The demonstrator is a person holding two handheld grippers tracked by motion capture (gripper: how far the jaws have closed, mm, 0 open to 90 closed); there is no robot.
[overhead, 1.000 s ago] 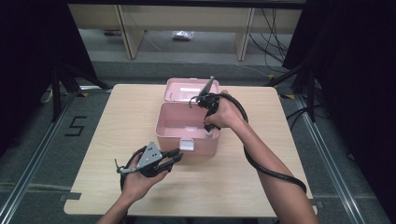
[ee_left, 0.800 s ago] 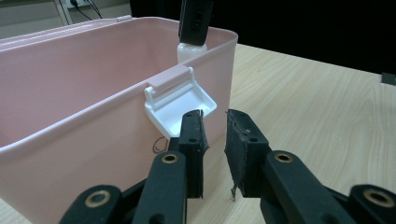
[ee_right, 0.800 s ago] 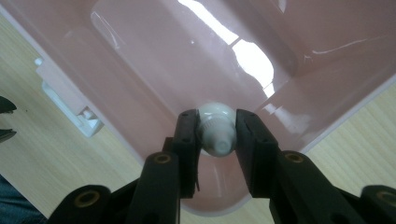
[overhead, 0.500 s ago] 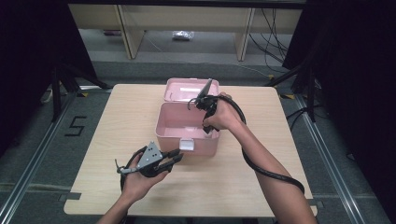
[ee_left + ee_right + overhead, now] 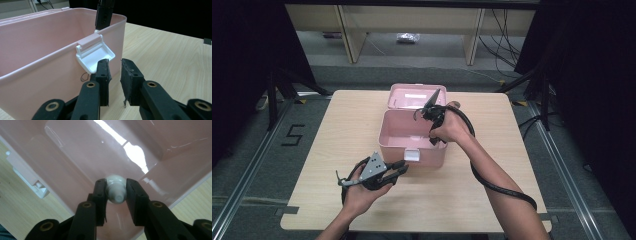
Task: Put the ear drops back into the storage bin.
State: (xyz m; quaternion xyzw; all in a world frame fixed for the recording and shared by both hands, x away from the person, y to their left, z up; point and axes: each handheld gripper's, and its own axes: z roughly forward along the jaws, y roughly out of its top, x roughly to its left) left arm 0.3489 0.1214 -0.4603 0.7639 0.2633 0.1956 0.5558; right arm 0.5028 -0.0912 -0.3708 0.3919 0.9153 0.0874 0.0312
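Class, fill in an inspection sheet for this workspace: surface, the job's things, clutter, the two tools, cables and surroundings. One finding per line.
Surface: light wooden table, bare apart from the box.
Job's things: open pink plastic box, lid tipped back, white latch on the front wall; a small white bulb-shaped object, possibly a light bulb, held over the box's inside.
Clutter: nothing seen on the table.
Tools: left tool just below and beside the latch, jaws slightly apart, nothing between them; right tool shut on the white object.
Cables: black cable trails along the right forearm; loose cables on the floor behind the table.
Surroundings: wooden shelving behind, dark curtains at both sides, grey floor.
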